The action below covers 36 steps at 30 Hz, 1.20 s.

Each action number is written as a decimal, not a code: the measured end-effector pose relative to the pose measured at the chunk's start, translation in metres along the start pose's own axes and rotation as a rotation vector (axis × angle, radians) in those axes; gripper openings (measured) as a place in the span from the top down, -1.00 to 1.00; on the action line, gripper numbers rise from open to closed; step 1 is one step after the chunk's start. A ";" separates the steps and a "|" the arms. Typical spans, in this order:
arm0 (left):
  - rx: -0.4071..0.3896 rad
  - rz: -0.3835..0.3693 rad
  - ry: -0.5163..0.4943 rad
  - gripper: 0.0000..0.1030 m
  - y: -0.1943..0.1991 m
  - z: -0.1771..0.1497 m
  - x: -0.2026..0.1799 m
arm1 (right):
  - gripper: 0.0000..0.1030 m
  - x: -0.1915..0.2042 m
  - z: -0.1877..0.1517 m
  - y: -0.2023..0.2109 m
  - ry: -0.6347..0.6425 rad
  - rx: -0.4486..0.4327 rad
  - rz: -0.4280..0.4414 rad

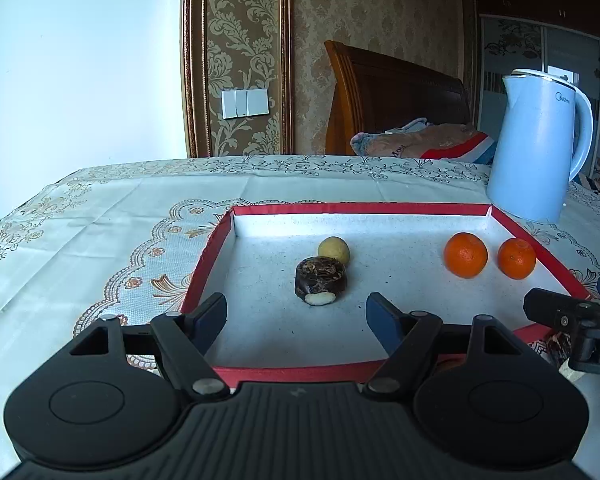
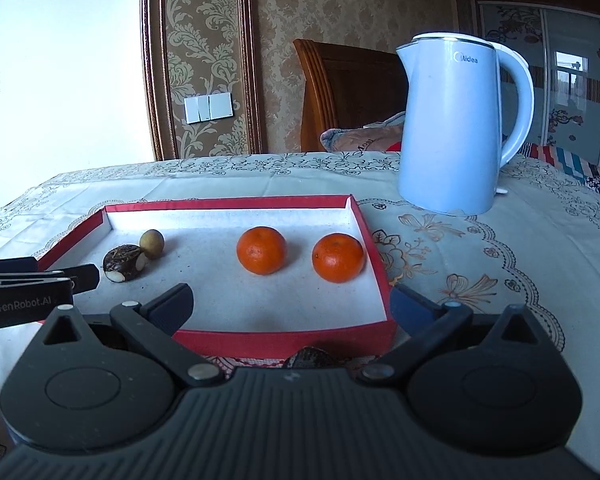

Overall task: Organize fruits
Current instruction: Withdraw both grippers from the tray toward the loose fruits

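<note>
Both grippers open and empty above a red-rimmed tray of fruit.

The left gripper (image 1: 296, 314) and right gripper (image 2: 292, 304) hang spread over the tray's (image 2: 284, 342) near edge; the left's casing reads "GenRobot.AI". Inside lie two oranges (image 2: 261, 250) (image 2: 337, 257), a small yellowish fruit (image 1: 333, 249) and a dark brown fruit (image 1: 320, 280). Behind stands a blue "Midea" kettle (image 2: 452, 128).
</note>
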State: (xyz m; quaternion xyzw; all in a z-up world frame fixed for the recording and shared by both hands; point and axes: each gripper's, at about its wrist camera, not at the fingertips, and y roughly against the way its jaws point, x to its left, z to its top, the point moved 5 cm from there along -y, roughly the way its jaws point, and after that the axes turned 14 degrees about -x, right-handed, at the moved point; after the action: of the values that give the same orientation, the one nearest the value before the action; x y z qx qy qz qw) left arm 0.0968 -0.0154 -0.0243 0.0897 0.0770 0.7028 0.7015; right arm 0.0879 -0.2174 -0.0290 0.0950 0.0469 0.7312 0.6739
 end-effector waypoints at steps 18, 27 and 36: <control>-0.009 -0.072 0.033 -0.50 0.036 -0.008 0.009 | -1.00 -0.030 -0.004 0.017 -0.141 0.018 -0.021; -0.002 -0.144 0.003 -0.51 0.040 -0.010 -0.004 | -1.00 -0.033 -0.006 0.016 -0.160 0.031 -0.030; 0.082 -0.213 -0.066 -0.51 0.029 -0.023 -0.021 | -1.00 -0.030 -0.007 0.016 -0.150 0.038 -0.021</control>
State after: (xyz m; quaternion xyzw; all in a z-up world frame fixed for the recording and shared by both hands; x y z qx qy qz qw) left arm 0.0633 -0.0363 -0.0400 0.1328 0.0915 0.6172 0.7701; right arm 0.0725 -0.2481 -0.0350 0.1618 0.0113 0.7138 0.6813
